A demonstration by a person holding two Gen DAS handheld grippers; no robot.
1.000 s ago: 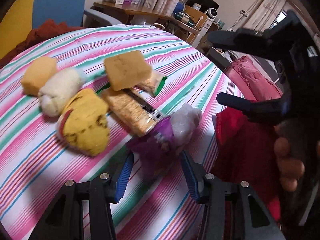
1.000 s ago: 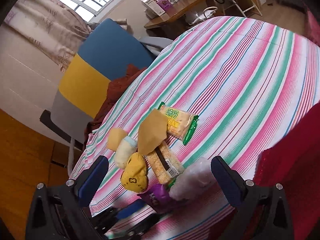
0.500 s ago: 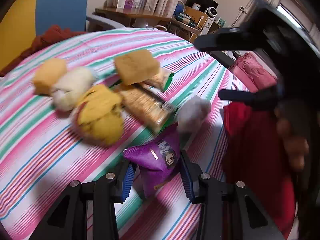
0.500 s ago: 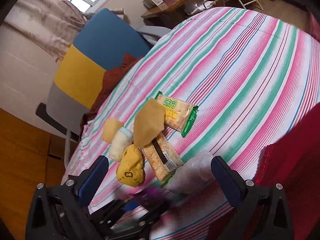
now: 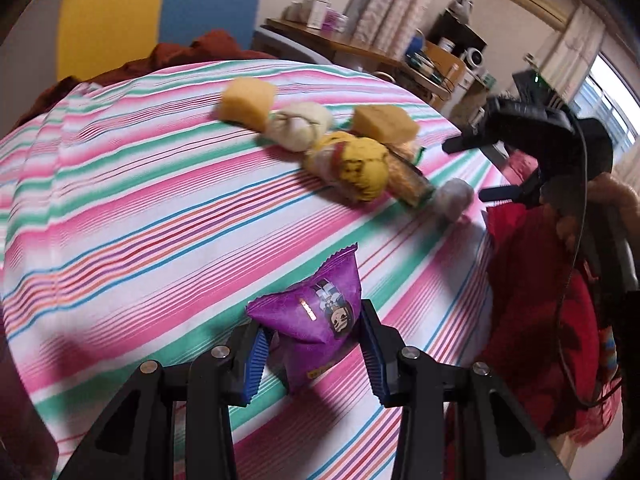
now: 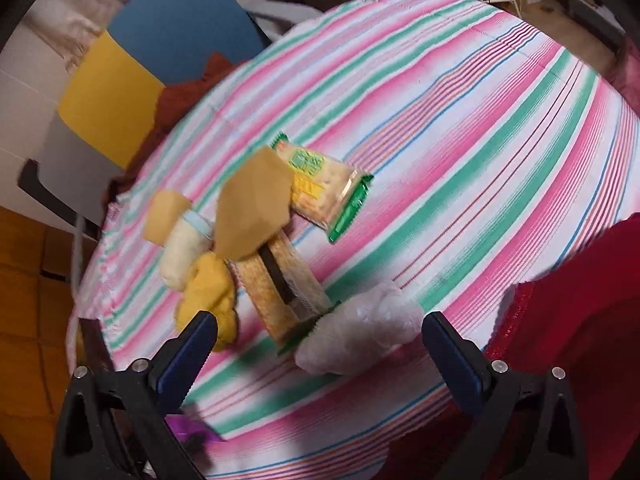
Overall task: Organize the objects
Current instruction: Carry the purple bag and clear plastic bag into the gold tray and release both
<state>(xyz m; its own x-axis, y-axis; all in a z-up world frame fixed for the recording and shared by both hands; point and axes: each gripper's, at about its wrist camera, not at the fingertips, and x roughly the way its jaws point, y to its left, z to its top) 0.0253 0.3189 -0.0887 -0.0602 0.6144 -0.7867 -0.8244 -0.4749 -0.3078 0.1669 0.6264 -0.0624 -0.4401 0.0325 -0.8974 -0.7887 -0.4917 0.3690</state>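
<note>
My left gripper point(image 5: 314, 344) is shut on a purple snack packet point(image 5: 316, 316), held just above the striped tablecloth point(image 5: 140, 200) and away from the pile. The pile holds a yellow sponge block point(image 5: 248, 102), a white bun-shaped toy point(image 5: 300, 126), a yellow plush point(image 5: 356, 168), a tan sponge point(image 5: 386, 122), a long cracker pack point(image 6: 280, 284) and a green-edged cracker pack point(image 6: 324, 192). A white plastic-wrapped lump point(image 6: 360, 328) lies at the pile's near end. My right gripper point(image 6: 320, 332) hangs open over it, pads apart from it on both sides.
A red cloth point(image 5: 532, 280) hangs along the table's right edge, under the hand that holds the right gripper. A blue and yellow chair point(image 6: 132, 60) with a rust cloth stands behind the table. A cluttered wooden desk point(image 5: 360, 48) fills the back of the room.
My left gripper closed on the purple packet and carried it off the pile across the cloth. The right gripper tipped down nearer the white wrapped lump.
</note>
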